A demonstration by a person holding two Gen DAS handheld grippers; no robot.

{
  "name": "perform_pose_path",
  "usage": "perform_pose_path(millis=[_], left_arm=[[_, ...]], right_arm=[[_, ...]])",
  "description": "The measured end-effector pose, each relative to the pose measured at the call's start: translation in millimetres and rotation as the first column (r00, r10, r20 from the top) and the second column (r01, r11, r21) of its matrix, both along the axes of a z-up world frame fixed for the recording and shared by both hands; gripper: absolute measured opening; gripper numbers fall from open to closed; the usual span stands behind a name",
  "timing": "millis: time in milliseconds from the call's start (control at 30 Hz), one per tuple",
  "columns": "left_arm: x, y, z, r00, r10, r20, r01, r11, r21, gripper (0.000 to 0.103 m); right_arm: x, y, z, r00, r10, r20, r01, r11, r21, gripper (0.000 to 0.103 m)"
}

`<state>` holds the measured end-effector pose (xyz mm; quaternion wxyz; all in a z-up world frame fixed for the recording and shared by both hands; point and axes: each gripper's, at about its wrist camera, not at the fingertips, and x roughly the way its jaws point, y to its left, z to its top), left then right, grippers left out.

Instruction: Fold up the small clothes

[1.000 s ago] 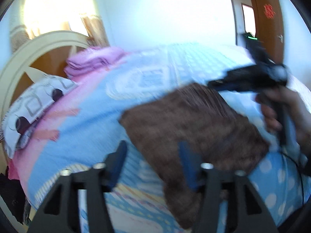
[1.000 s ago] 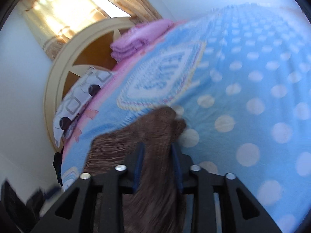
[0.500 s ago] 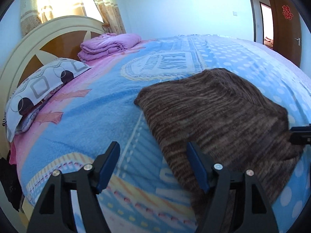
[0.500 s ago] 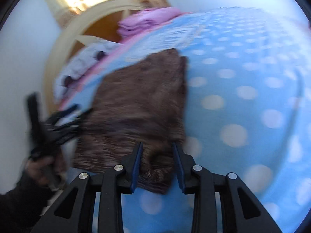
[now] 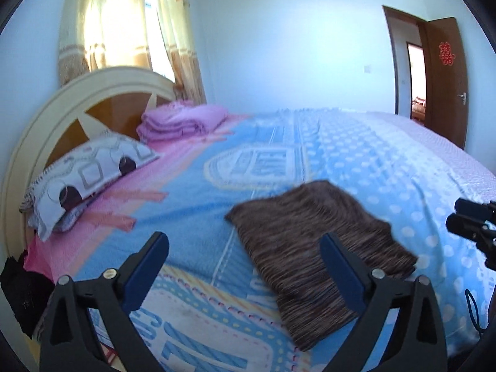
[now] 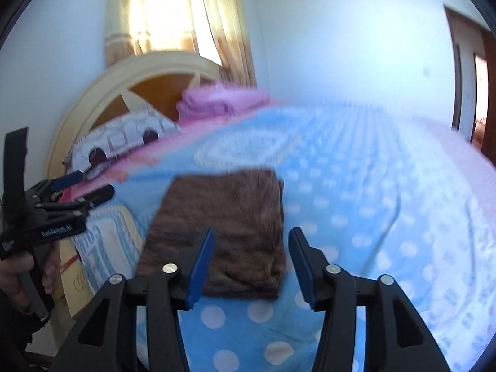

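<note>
Lying folded flat on blue bedspread (image 5: 192,217), brown knit garment (image 5: 310,241); both tools (image 5: 245,262) (image 6: 251,260) spread, empty

I'm seeing the folded garment (image 5: 316,241) lying on the bed (image 5: 387,161), pillow (image 5: 90,173) and folded blanket (image 5: 183,121) sitting behind-left by the headboard (image 5: 40,124).

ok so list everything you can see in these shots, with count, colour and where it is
knit garment: 1, brown, folded flat on the bedspread
bedspread: 1, blue and pink with white dots, over the bed
pillow: 1, white with dark shapes, by the headboard
folded blanket: 1, lilac, beside the pillow
headboard: 1, cream and wood, bed's head
curtain: 1, beige, at the window
door: 1, brown, open, far wall
left gripper: 1, black and blue, open, above the bed
right gripper: 1, black and blue, open, over the garment
</note>
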<state>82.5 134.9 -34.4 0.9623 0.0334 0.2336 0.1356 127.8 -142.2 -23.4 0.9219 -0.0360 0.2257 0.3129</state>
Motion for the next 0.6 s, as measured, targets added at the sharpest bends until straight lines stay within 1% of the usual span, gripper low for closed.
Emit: perform_pose_path(millis=[33, 100, 333, 600], left_arm=[[-1, -2, 2, 1.0, -0.005, 0.008, 0.005, 1.0, 0.003, 0.102], [-2, -4, 4, 1.0, -0.014, 0.013, 0.014, 1.0, -0.001, 0.102], [-4, -7, 5, 1.0, -0.016, 0.01, 0.016, 1.0, -0.018, 0.102], [-6, -11, 5, 1.0, -0.021, 0.013, 0.021, 1.0, -0.015, 0.102]], right_arm=[[-5, -2, 5, 1.0, -0.005, 0.022, 0.005, 1.0, 0.014, 0.063], [-12, -4, 12, 0.999, -0.018, 0.045, 0.017, 0.999, 0.027, 0.066], [-21, -12, 17, 0.998, -0.038, 0.049, 0.036, 0.998, 0.054, 0.066], [-26, -10, 16, 0.999, -0.028, 0.047, 0.026, 0.998, 0.05, 0.066]])
